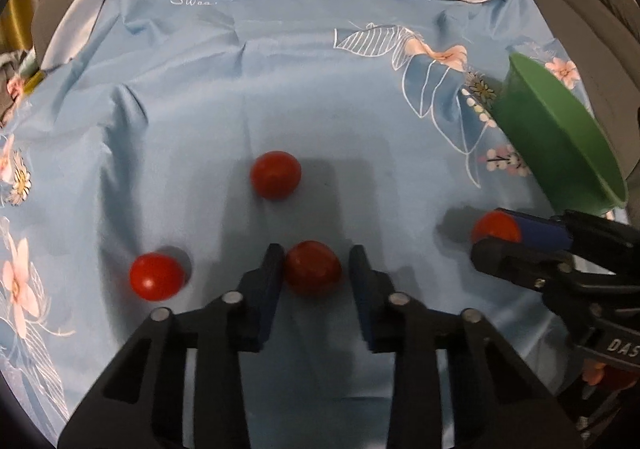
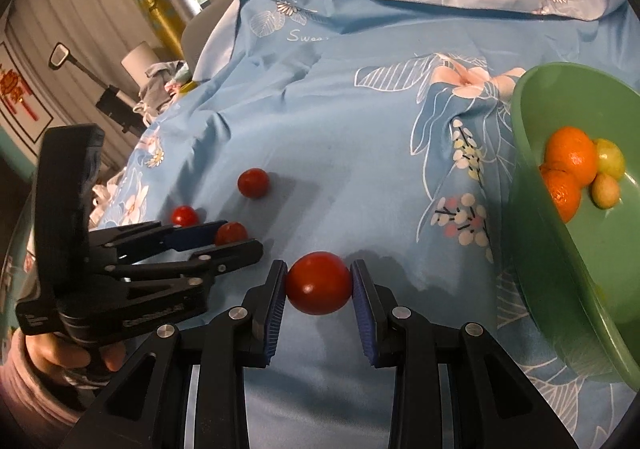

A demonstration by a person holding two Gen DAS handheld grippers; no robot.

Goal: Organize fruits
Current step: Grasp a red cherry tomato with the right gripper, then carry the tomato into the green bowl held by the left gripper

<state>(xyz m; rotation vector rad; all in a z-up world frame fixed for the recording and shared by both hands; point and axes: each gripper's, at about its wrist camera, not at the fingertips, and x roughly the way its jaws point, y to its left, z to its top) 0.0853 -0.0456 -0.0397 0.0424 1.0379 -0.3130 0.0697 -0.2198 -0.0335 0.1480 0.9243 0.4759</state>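
Note:
Several red tomatoes lie on a blue flowered cloth [image 1: 320, 89]. My left gripper [image 1: 316, 269] has its jaws around one tomato [image 1: 313, 268]: the left pad touches it and a small gap shows at the right pad. Two more tomatoes lie ahead [image 1: 275, 175] and to the left [image 1: 157, 276]. My right gripper [image 2: 319, 283] is shut on another tomato [image 2: 319, 283], with both pads against it. It also shows in the left wrist view [image 1: 496, 229]. A green bowl [image 2: 560, 249] at the right holds oranges [image 2: 570, 157] and small pale fruits [image 2: 606, 189].
The cloth covers a grey sofa [image 1: 580, 9] whose cushions rise behind and at the right. The bowl [image 1: 560, 137] stands on the cloth's right side, tilted. Curtains and a lamp [image 2: 138, 57] stand far left. The left gripper [image 2: 224, 245] is close beside the right one.

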